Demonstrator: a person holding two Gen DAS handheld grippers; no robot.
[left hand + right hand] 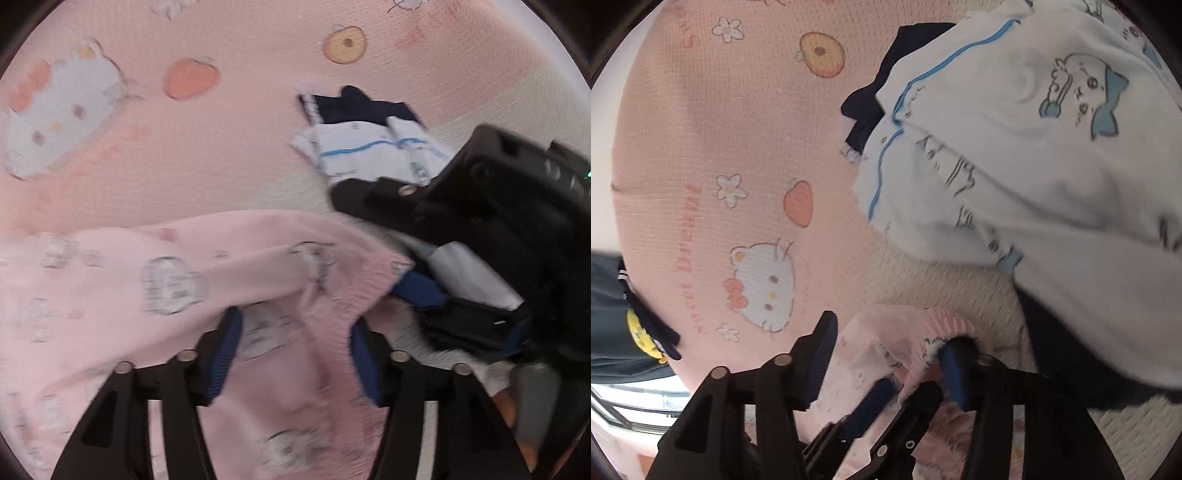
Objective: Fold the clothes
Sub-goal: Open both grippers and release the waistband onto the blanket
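1. Nearest, the left claw (pixel 293 345) stands with its jaws apart over the pale pink printed knit garment (pixel 177 295). The cloth lies between the blue pads (pixel 225 354), but we see no pinch on it; we judge it released.

2. The right claw (pixel 886 360) is likewise parted. A ribbed pink hem of the same garment sits bunched between its jaws, loose rather than clamped, as far as the blur allows. In the left wrist view this claw hangs to the right, above the pink garment's corner.

3. The pink garment lies crumpled in the foreground on the pink cartoon-print waffle bed cover (pixel 229 129), with one raised fold across it.

4. Handling judgement: light, soft and limp, with no stiffness to hold a crease. It will sag from any single hold and may drag on the textured cover. The ribbed hem and the corners are the firmest places to take hold, one claw at each end of an edge.

5. Further off, a white garment with blue piping and cartoon print (pixel 1015 147) lies folded over a dark navy garment (pixel 871 110), well apart from the pink one.

6. At the left edge of the right wrist view lies another dark garment with a yellow patch (pixel 613 325).
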